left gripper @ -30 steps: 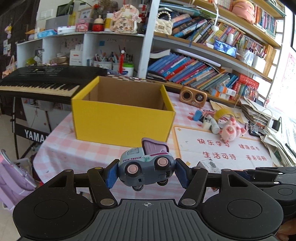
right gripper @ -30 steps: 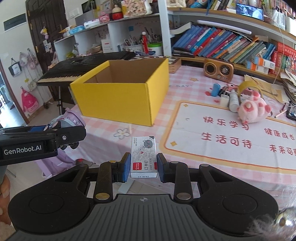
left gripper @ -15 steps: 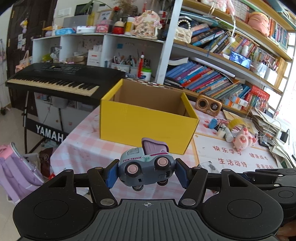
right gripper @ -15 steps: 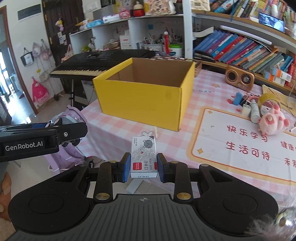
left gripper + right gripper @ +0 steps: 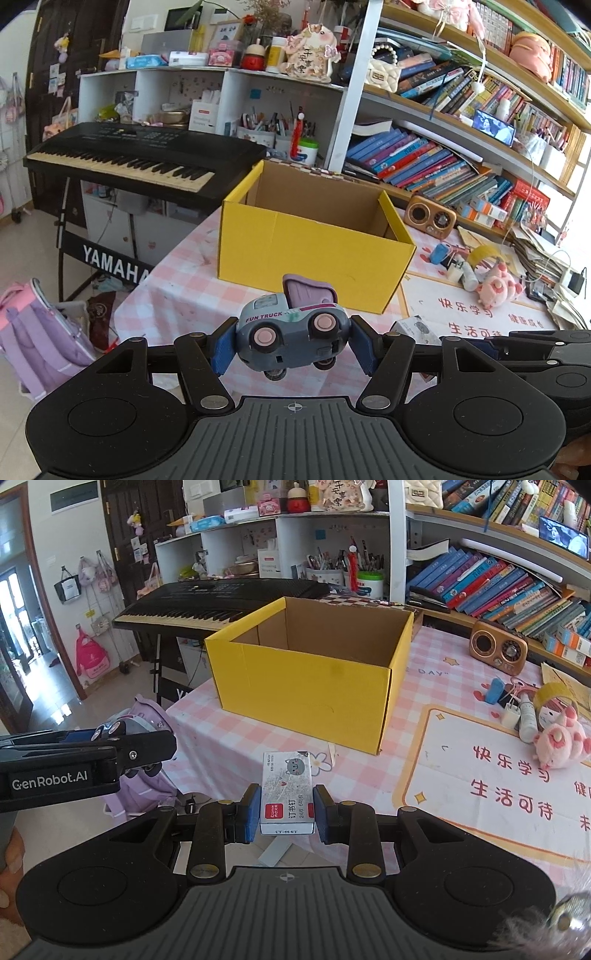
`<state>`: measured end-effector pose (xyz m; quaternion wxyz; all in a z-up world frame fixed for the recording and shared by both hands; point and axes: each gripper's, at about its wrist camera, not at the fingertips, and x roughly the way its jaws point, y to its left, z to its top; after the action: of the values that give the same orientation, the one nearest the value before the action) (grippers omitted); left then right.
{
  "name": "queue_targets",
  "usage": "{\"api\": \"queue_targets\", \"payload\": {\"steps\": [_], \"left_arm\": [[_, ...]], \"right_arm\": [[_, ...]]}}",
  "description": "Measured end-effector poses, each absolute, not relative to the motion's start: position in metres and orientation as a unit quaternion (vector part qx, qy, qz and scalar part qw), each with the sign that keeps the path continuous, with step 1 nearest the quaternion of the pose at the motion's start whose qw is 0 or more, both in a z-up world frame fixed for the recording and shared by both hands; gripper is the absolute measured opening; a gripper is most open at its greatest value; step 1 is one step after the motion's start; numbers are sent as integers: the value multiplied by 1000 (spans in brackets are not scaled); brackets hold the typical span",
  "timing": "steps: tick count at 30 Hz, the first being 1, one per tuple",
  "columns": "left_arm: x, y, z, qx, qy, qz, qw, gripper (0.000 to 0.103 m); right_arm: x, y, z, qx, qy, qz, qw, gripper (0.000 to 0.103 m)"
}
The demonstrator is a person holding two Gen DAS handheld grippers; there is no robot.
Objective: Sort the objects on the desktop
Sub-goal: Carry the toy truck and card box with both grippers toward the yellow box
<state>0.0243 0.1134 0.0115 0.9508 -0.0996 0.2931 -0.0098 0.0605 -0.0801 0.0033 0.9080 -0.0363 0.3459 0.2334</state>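
Observation:
My left gripper (image 5: pixel 291 347) is shut on a grey toy truck (image 5: pixel 291 332) with pink wheels and a purple bed, held in the air before the table's near edge. My right gripper (image 5: pixel 286 814) is shut on a small white staple box (image 5: pixel 286 790) with a cat drawing. An open yellow cardboard box (image 5: pixel 314 251) stands on the pink checked tablecloth ahead of both grippers; it also shows in the right wrist view (image 5: pixel 310 675) and looks empty. The left gripper with the truck shows at the left of the right wrist view (image 5: pixel 122 738).
A pink plush (image 5: pixel 557 742), a white bottle (image 5: pixel 526 718), a blue item (image 5: pixel 495 690) and a wooden radio (image 5: pixel 498 651) lie on the table to the right. A black keyboard (image 5: pixel 140 158) stands left. Bookshelves (image 5: pixel 424 158) run behind. A purple backpack (image 5: pixel 40 332) sits on the floor.
Both grippers have pulled back and away from the table, so the yellow box looks smaller and farther. Each still holds its object.

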Motion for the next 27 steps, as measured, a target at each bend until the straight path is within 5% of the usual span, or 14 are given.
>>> {"api": "queue_targets", "payload": {"steps": [27], "left_arm": [[159, 106, 55, -46, 253, -16, 966, 63]], "right_arm": [[210, -85, 47, -51, 301, 271, 913, 28]]}}
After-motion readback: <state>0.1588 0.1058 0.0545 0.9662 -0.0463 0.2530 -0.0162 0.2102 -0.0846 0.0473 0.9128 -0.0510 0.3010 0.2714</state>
